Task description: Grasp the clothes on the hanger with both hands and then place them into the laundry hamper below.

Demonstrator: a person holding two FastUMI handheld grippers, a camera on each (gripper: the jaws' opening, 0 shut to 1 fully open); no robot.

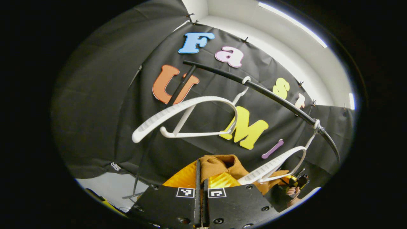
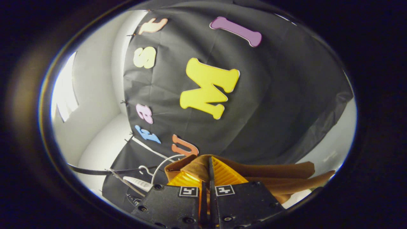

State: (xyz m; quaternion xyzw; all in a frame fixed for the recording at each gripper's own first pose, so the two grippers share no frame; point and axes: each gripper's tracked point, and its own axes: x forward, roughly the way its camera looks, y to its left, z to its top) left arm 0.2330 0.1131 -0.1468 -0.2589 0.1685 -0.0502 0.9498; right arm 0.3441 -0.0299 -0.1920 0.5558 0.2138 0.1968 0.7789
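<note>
A brown garment (image 1: 222,163) bunches right in front of my left gripper (image 1: 201,173), which is shut on a fold of it. In the right gripper view the same brown garment (image 2: 279,178) stretches off to the right, and my right gripper (image 2: 210,171) is shut on its near edge. A white hanger (image 1: 273,165) hangs from the black rail (image 1: 254,86), its lower end touching the cloth; I cannot tell whether the garment still hangs on it. Farther off in the left gripper view are the right gripper (image 1: 299,181) and a hand (image 1: 291,191).
A bare white hanger (image 1: 187,114) hangs tilted on the rail's left part, above the garment. The rail's black upright (image 1: 179,87) stands on the left. In the right gripper view a white hanger (image 2: 138,183) and the rail (image 2: 89,171) lie low left. White walls surround the booth.
</note>
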